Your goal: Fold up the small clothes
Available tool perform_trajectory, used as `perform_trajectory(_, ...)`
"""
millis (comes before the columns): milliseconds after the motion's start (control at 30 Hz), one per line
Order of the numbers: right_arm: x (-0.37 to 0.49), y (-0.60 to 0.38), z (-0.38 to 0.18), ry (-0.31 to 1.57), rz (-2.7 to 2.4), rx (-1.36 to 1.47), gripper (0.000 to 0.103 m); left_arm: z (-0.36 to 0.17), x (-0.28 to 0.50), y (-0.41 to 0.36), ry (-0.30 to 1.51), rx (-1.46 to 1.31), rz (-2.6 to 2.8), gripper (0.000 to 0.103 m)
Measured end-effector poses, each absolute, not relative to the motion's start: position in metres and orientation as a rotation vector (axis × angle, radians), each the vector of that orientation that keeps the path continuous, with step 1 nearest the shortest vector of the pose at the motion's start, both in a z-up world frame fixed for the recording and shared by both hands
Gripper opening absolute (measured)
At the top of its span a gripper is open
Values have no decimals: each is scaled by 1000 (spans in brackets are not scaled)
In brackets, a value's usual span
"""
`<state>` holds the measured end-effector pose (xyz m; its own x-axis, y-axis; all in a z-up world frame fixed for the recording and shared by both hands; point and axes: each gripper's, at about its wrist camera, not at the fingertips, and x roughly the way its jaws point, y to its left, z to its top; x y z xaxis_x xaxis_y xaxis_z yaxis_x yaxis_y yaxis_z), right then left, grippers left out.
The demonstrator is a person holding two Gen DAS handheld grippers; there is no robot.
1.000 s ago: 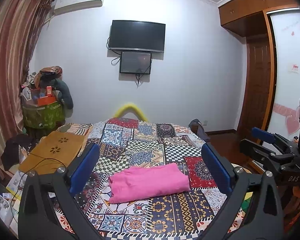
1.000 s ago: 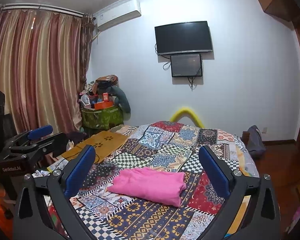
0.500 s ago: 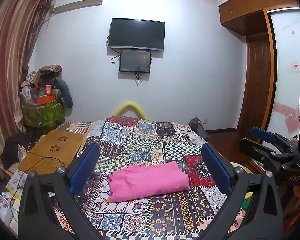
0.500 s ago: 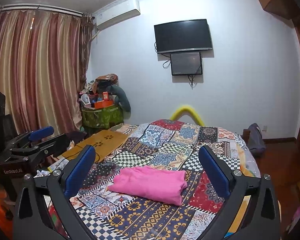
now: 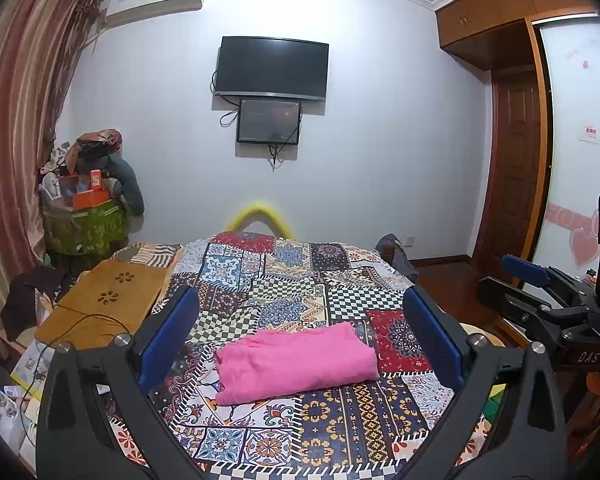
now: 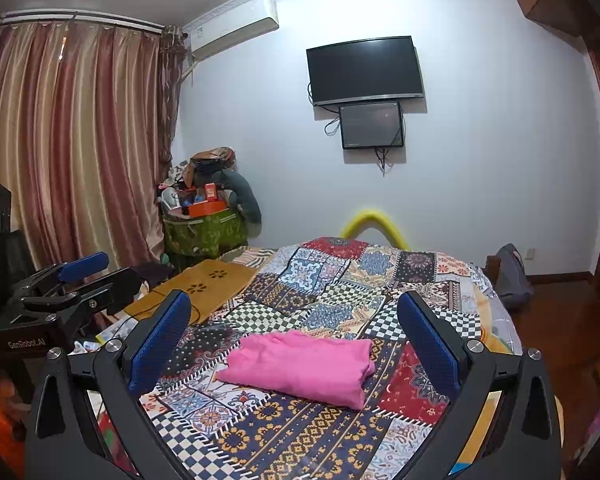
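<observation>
Both grippers, left point(image 5: 300, 336) and right point(image 6: 296, 340), hover spread wide and empty. Folded pink garment point(image 5: 296, 360) lies flat on the patchwork bedspread point(image 5: 340, 420), untouched.

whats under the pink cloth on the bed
The folded pink cloth lies on the patchwork bedspread, whose pattern shows all around it. Whatever sits directly beneath the cloth is covered.

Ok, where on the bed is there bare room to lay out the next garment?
Free quilt lies beyond the folded pink garment toward the far wall, and in front of it. The wooden lap desk borders the left edge; the floor beside it is crowded.
</observation>
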<state>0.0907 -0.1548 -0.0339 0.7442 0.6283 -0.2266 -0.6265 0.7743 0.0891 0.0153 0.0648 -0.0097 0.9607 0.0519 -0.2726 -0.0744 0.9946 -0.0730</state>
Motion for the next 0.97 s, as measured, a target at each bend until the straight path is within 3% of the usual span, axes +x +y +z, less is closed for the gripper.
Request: perform_trajectory(967,93,-155,-37,270,678,25,102,-18,22,79,307,-99,22,103)
